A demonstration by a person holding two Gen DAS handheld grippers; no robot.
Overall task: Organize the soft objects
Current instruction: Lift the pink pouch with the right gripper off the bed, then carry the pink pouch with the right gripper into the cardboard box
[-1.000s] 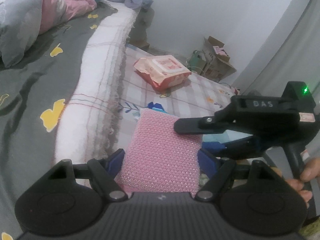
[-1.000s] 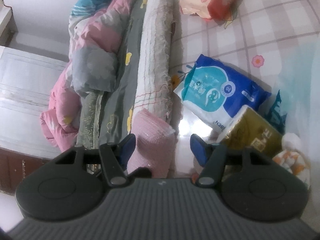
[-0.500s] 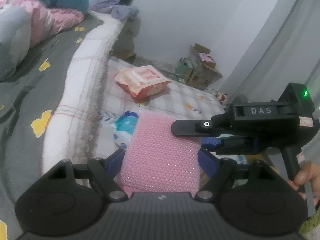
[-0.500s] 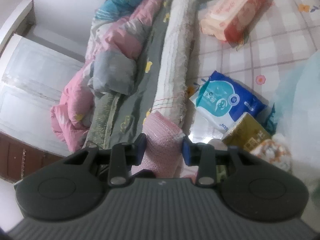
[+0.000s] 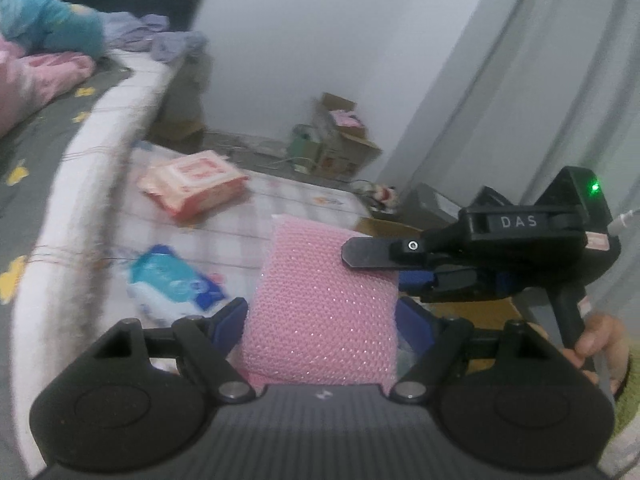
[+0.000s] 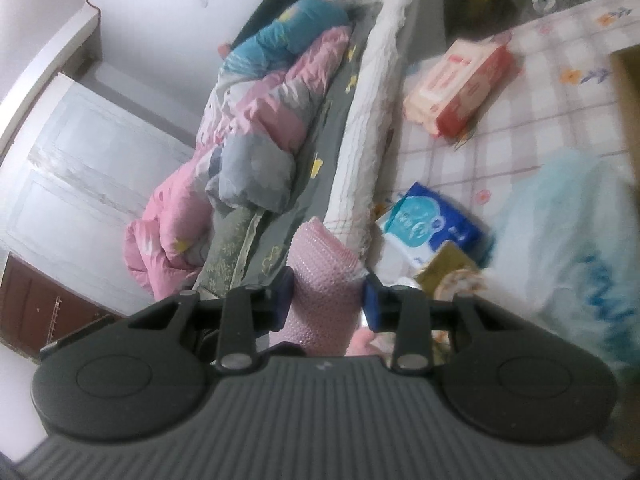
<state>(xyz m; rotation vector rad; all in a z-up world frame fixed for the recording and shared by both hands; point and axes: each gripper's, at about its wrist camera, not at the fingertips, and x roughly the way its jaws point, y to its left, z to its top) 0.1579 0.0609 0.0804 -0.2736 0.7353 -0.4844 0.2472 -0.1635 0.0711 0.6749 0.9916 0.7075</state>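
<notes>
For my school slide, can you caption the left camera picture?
Both grippers, left gripper and right gripper, hold one pink knitted pad above the floor.

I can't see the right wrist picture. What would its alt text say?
The right gripper pinches a pink bubble-wrap pad between its blue fingers. Beyond lie a bed with a rumpled pink quilt and, on a checked mat, blue and pink tissue packs.

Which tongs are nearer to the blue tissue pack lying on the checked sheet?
Left, as far as the views show. The left tongs, holding the pink pad, sit just right of the blue tissue pack. The right tongs grip the pad's far side, farther away.
</notes>
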